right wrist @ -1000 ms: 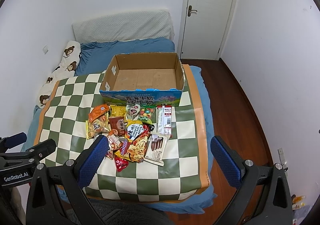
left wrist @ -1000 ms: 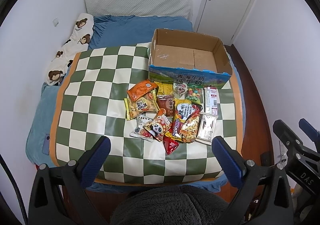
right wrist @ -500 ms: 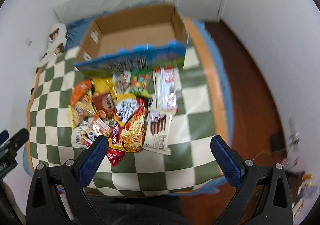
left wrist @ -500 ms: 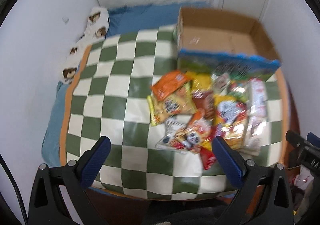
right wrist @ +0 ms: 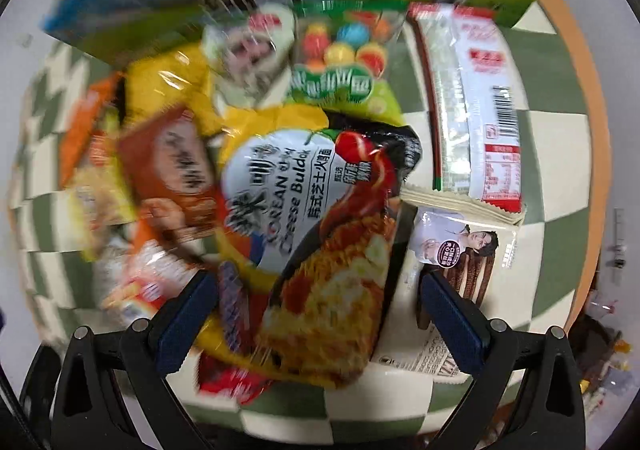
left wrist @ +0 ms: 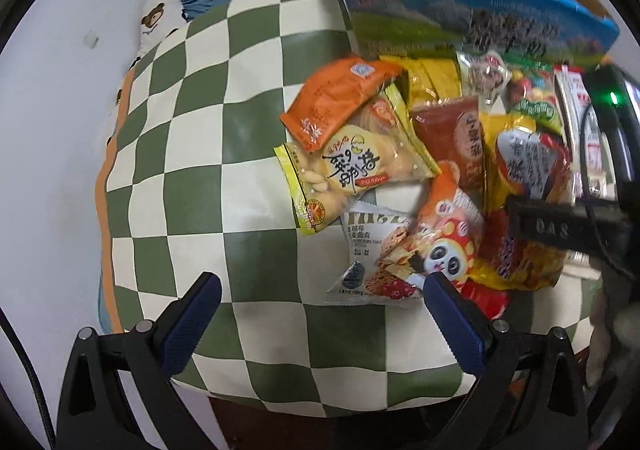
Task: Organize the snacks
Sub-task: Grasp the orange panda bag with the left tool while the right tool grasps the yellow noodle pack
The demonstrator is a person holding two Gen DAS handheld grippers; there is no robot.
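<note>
Snacks (left wrist: 416,186) lie heaped on the checked mat (left wrist: 208,154) on the bed, just in front of the box (left wrist: 472,22), presumably handy for loading. The right hand-held gripper (right wrist: 320,304) hangs wide open, straddling the noodle pack (right wrist: 320,250), probably its first pick. The left hand-held gripper (left wrist: 320,302) is wide too, holding nothing. Packets on the left of the right view blur beyond reading; the box's inside is mostly cut off.

Snack packets (left wrist: 420,178) lie heaped on mat (left wrist: 224,178) — box (left wrist: 460,22) behind.
</note>
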